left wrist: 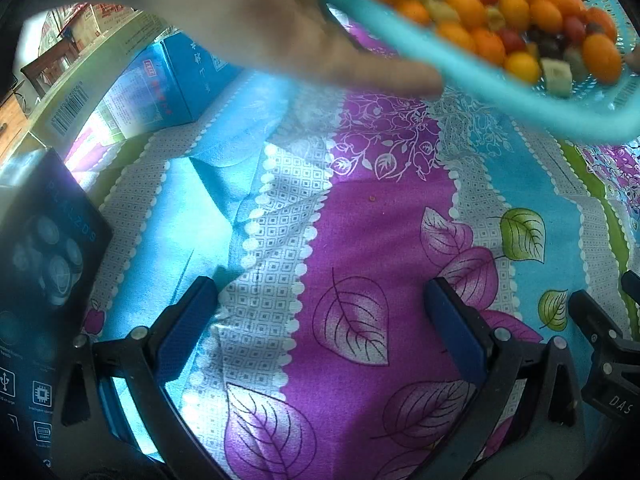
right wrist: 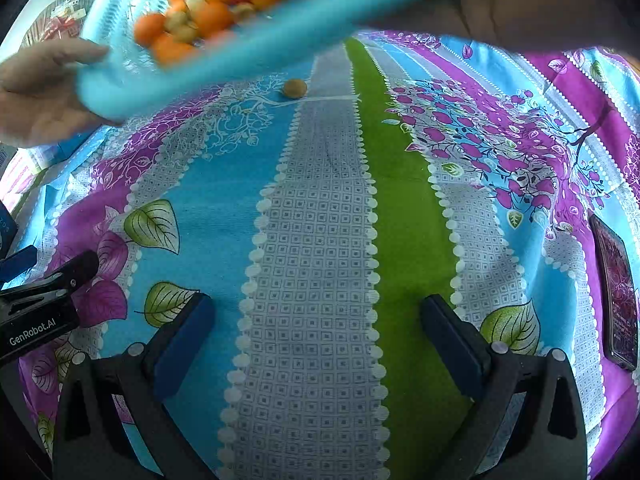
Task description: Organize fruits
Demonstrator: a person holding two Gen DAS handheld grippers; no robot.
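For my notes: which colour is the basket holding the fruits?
Light blue basket, clearest in the left wrist view.

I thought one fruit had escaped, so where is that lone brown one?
In the right wrist view, the lone brown fruit lies on the tablecloth, far ahead, just below the tilted blue basket.

1. The left gripper [left wrist: 320, 320] sits at the bottom of its own view, jaws spread wide with nothing between the blue pads [left wrist: 188, 328].
2. The right gripper [right wrist: 316, 332] fills the bottom of its view, jaws likewise wide apart and empty.
3. A bare hand [left wrist: 296, 28] reaches in at the top of the left view, fingers extended, blurred.
4. A second bare hand [right wrist: 40, 96] shows at the upper left edge of the right view.
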